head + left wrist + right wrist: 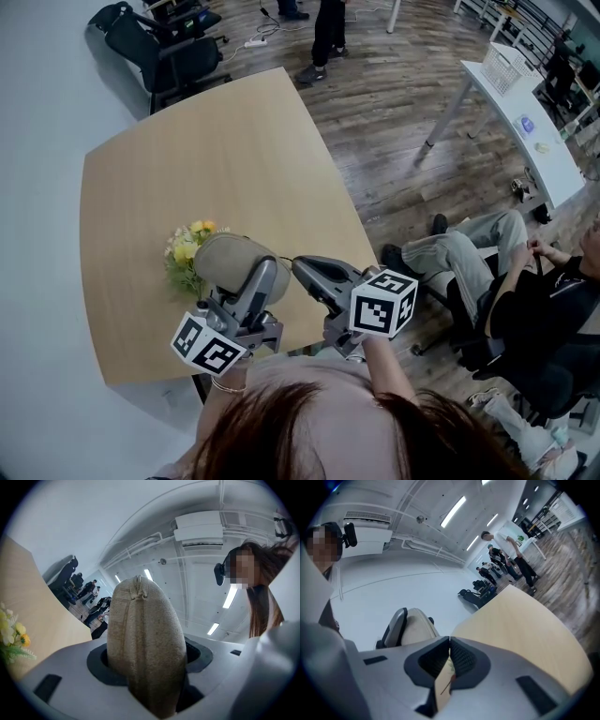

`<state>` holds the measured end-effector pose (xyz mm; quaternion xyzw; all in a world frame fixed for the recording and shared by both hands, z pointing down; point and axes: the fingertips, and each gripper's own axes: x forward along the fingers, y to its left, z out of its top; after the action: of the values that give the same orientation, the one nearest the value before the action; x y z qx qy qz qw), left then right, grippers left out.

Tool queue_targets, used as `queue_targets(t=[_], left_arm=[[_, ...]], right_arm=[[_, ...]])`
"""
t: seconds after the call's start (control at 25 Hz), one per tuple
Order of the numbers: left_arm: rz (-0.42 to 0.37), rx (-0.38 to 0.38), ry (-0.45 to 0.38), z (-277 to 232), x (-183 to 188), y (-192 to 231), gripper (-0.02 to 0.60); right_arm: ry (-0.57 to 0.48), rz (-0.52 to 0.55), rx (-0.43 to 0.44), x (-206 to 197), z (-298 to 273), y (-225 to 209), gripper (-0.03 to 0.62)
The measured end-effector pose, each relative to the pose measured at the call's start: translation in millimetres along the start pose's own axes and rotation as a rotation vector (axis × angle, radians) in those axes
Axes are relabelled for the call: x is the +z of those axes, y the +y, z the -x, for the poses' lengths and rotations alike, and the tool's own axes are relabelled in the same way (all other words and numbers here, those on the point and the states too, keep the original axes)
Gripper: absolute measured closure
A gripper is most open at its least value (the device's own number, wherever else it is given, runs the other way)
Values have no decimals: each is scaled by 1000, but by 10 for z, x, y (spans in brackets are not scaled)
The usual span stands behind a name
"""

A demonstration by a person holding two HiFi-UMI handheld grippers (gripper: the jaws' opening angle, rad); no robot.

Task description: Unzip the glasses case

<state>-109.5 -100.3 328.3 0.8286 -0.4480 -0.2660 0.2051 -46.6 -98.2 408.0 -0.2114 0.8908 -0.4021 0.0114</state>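
Note:
A beige fabric glasses case (228, 261) is held off the wooden table (216, 150) by my left gripper (247, 284), which is shut on its lower end. In the left gripper view the case (143, 639) stands upright between the jaws of that gripper (147, 670), its zip pull (137, 584) at the top. My right gripper (302, 266) hovers just to the case's right, jaws shut and holding nothing. In the right gripper view its tips (450, 641) meet, with the case (418, 626) off to the left.
A small bunch of yellow artificial flowers (187, 248) lies on the table left of the case. A seated person (487, 272) is close to the table's right edge. A white desk with a basket (511, 103) stands far right, black chairs (159, 42) at the back.

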Motion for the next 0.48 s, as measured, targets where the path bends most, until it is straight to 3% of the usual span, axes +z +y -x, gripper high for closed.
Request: queue_targets(t=[0.48], left_arm=[[16, 8, -28, -24, 72, 51, 282]], right_arm=[[16, -29, 6, -15, -28, -1, 576]])
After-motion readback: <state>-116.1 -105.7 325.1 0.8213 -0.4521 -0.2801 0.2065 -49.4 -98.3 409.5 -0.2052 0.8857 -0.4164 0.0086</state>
